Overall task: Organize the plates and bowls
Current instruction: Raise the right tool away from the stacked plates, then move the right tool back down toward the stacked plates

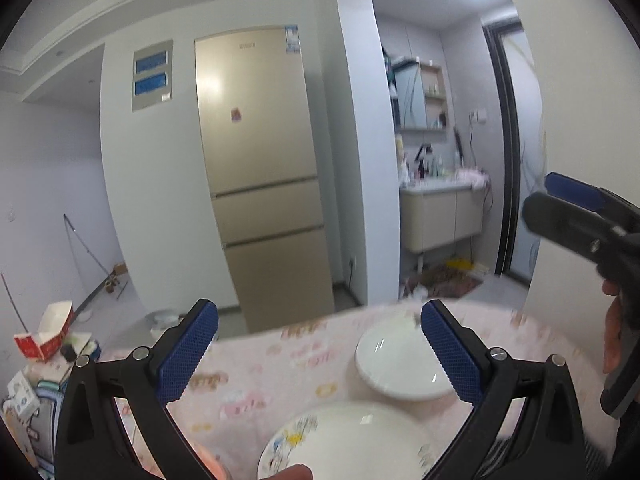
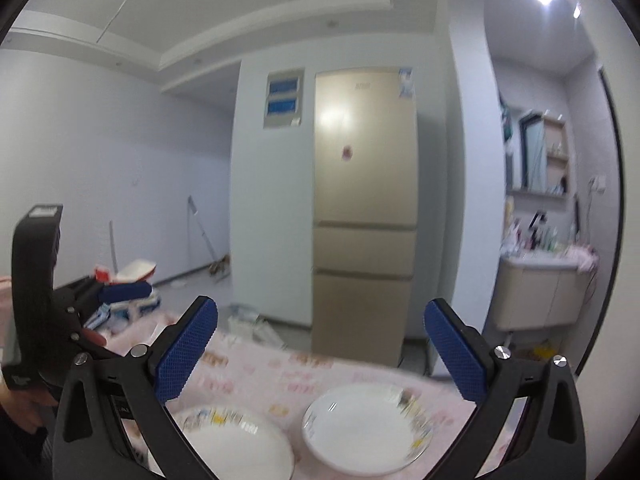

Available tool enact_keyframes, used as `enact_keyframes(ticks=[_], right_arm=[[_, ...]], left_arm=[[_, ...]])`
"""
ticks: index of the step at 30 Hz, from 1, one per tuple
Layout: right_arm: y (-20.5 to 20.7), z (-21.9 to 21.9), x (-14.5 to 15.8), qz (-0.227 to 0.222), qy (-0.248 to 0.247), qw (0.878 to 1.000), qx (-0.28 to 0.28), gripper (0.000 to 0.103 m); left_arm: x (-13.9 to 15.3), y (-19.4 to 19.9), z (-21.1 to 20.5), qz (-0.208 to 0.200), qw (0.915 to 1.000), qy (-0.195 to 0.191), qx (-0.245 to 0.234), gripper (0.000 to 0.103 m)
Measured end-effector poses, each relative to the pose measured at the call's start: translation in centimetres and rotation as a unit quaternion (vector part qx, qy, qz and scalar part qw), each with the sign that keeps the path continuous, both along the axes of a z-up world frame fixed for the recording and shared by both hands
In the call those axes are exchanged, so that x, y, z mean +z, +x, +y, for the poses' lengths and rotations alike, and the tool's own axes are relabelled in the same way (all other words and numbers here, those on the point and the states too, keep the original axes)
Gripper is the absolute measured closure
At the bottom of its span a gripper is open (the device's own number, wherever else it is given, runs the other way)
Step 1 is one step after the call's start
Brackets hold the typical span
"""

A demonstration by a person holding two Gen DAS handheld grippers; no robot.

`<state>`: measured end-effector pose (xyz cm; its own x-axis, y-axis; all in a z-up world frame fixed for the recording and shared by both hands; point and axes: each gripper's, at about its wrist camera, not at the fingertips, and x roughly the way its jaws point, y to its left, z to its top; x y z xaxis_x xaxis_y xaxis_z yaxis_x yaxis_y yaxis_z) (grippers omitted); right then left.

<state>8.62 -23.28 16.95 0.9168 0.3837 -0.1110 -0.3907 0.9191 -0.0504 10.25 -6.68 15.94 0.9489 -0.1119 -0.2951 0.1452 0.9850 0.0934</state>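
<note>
Plates are on the table (image 1: 248, 376) in front of you, which is covered with a pink patterned cloth. In the left wrist view your left gripper (image 1: 320, 354) is held above the table with its jaws wide apart and nothing between them. Below it lies a white plate with a coloured flower rim (image 1: 360, 436), close to the camera, and a plain white plate (image 1: 394, 364) lies just behind it, partly hidden by the right blue finger pad (image 1: 450, 354). The two plates are near each other, but you cannot tell if they touch. In the right wrist view your right gripper (image 2: 320, 354) is also spread open and empty above the same cloth; the decorated plate (image 2: 236, 446) is at the lower left and the other white plate (image 2: 362, 428) at the lower right, a little blurred. Behind the table stand a gold fridge (image 1: 256, 176) and a washbasin cabinet (image 1: 440, 216).
</note>
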Motion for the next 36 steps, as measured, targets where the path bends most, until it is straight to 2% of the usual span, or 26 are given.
enact_keyframes(ticks=[4, 9, 13, 16, 20, 24, 29, 30, 33, 36], right_arm=[[-0.4, -1.3, 4.0, -0.033, 0.024, 0.999, -0.016, 0.000], [0.4, -3.0, 7.0, -0.039, 0.068, 0.996, -0.035, 0.000], [1.9, -3.5, 7.1, -0.034, 0.086, 0.994, -0.062, 0.000], [2.4, -4.2, 5.9, -0.039, 0.090, 0.991, -0.096, 0.000], [4.9, -5.4, 3.8, -0.011, 0.079, 0.988, -0.129, 0.000], [9.4, -6.8, 0.4, 0.068, 0.074, 0.988, -0.118, 0.000], [15.4, -6.5, -5.6, 0.184, 0.026, 0.975, -0.118, 0.000], [16.4, -6.4, -6.8, 0.205, 0.019, 0.972, -0.116, 0.000], [18.4, -6.8, -10.3, 0.254, 0.012, 0.961, -0.111, 0.000], [19.9, -7.4, -13.4, 0.297, 0.007, 0.947, -0.117, 0.000]], left_arm=[[3.4, 1.0, -0.7, -0.024, 0.9988, -0.034, -0.026, 0.000], [6.6, 2.0, -1.9, -0.052, 0.9950, -0.068, -0.051, 0.000], [7.9, 4.2, -2.7, -0.049, 0.9918, -0.090, -0.076, 0.000], [7.2, 6.7, -3.3, -0.033, 0.9919, -0.090, -0.084, 0.000], [3.9, 11.0, -3.5, 0.015, 0.9926, -0.086, -0.084, 0.000], [-1.8, 15.6, -4.0, 0.103, 0.9891, -0.074, -0.075, 0.000], [-8.6, 20.3, -3.9, 0.208, 0.9718, -0.079, -0.077, 0.000], [-10.0, 21.3, -3.6, 0.233, 0.9645, -0.093, -0.082, 0.000], [-12.9, 23.0, -3.1, 0.282, 0.9464, -0.129, -0.089, 0.000], [-14.9, 24.2, -3.0, 0.310, 0.9380, -0.131, -0.084, 0.000]])
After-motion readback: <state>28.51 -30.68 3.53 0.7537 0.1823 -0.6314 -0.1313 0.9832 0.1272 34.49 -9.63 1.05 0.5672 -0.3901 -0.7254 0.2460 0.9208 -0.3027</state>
